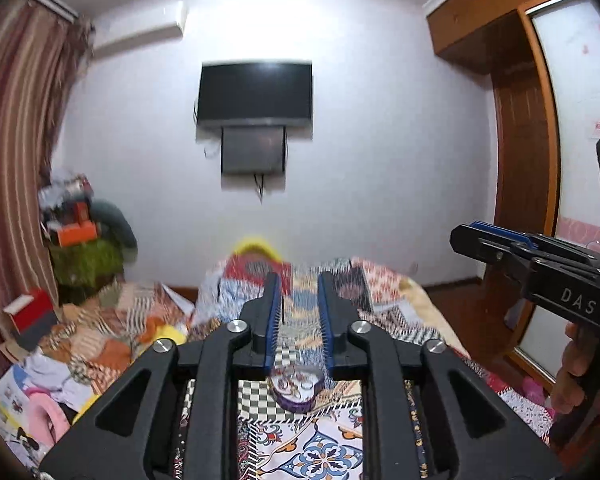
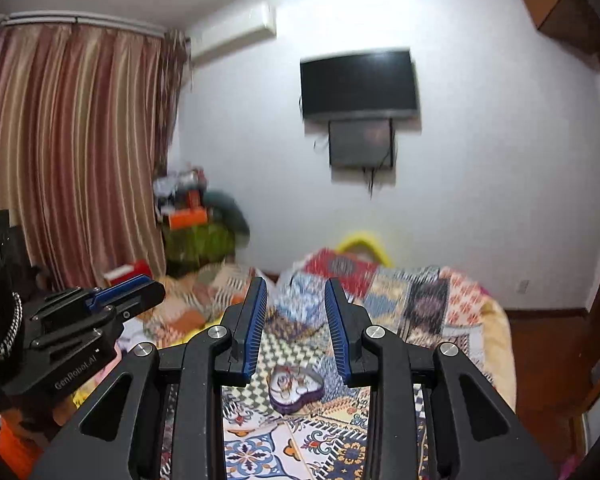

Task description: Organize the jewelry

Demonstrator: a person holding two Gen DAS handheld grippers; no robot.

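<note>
A purple heart-shaped jewelry box [image 1: 297,389] lies open on the patterned bedspread, with small jewelry pieces on its white lining. It also shows in the right wrist view [image 2: 295,390]. My left gripper [image 1: 299,280] is open and empty, held above the bed with the box below and between its fingers. My right gripper [image 2: 296,286] is open and empty, also above the box. The right gripper shows from the side in the left wrist view [image 1: 460,238]. The left gripper shows from the side in the right wrist view [image 2: 152,286].
The patchwork bedspread [image 1: 324,452] covers the bed. Clutter and books [image 1: 40,392] lie at the left. A pile of boxes [image 1: 80,236] stands by the striped curtain. A television [image 1: 255,94] hangs on the far wall. A wooden wardrobe [image 1: 520,160] stands at the right.
</note>
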